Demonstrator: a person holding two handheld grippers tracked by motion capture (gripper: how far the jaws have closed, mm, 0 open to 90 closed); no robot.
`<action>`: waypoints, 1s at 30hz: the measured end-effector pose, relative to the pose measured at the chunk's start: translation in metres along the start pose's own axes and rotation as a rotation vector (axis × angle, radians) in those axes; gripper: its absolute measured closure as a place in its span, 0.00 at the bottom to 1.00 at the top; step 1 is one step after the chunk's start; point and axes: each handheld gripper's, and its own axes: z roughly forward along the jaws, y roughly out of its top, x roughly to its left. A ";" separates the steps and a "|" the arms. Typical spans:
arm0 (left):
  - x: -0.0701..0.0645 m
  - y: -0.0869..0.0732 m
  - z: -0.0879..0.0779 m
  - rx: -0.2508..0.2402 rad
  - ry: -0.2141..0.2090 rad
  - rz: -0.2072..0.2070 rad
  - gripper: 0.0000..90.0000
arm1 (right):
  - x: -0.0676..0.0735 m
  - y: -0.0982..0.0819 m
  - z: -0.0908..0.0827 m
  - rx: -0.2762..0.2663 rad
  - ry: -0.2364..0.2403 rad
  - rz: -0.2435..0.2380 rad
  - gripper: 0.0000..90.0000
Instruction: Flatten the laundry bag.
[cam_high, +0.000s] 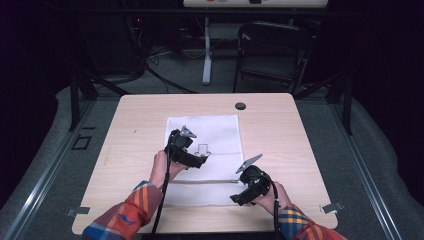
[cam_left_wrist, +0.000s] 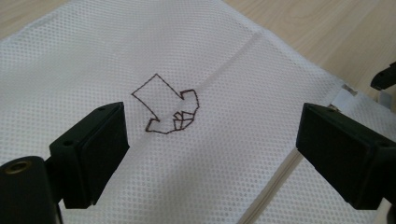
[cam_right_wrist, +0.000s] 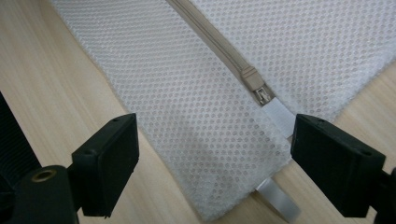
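Note:
A white mesh bag (cam_high: 205, 150) lies flat on the wooden table (cam_high: 135, 135), with a dark stitched outline (cam_left_wrist: 166, 105) on it and a beige zipper (cam_right_wrist: 219, 42) running across near its front. The zipper's slider (cam_right_wrist: 254, 81) sits at the right end of the bag, next to a white tab (cam_right_wrist: 278, 114). My left gripper (cam_high: 202, 159) hovers open over the middle of the bag (cam_left_wrist: 196, 154), above the stitched outline. My right gripper (cam_high: 239, 192) stands open over the bag's front right corner (cam_right_wrist: 205, 154), jaws wide apart with nothing pressed between them.
A small dark round cap (cam_high: 240, 106) sits in the table top at the back right. Behind the table stand a black folding chair (cam_high: 272, 50) and a white table leg (cam_high: 206, 50). A white loop (cam_right_wrist: 278, 200) sticks out from the bag's corner.

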 end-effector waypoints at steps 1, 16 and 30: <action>-0.001 0.000 0.000 0.004 -0.009 0.005 0.10 | -0.001 0.000 0.000 -0.011 -0.001 0.006 0.17; -0.021 -0.003 0.017 0.052 -0.050 0.063 0.10 | -0.012 -0.002 -0.005 -0.021 -0.026 0.029 0.19; -0.032 -0.003 0.029 0.062 -0.125 0.123 0.12 | -0.016 0.002 -0.004 -0.037 -0.078 0.060 0.25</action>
